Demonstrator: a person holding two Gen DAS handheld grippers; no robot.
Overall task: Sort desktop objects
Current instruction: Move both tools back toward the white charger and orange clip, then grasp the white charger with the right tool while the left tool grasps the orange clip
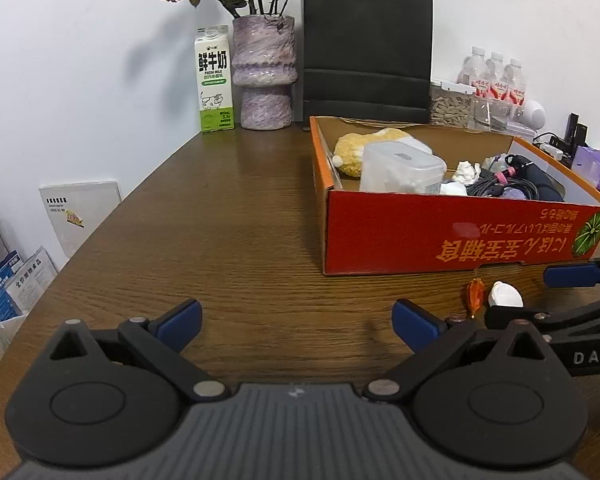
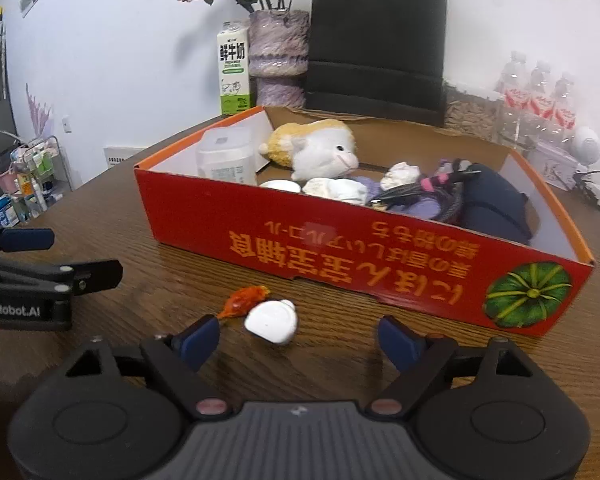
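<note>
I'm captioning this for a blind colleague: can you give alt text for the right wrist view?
Open right tongs hover over a wooden table, with a small white case and an orange trinket just ahead. Behind stands a red cardboard box of clutter.

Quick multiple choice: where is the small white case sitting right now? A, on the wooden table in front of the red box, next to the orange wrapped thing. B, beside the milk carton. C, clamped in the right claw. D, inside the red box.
A: the small white case lies on the wooden table before the red box, beside the orange wrapped thing, with the right claw open and not touching it.
</note>
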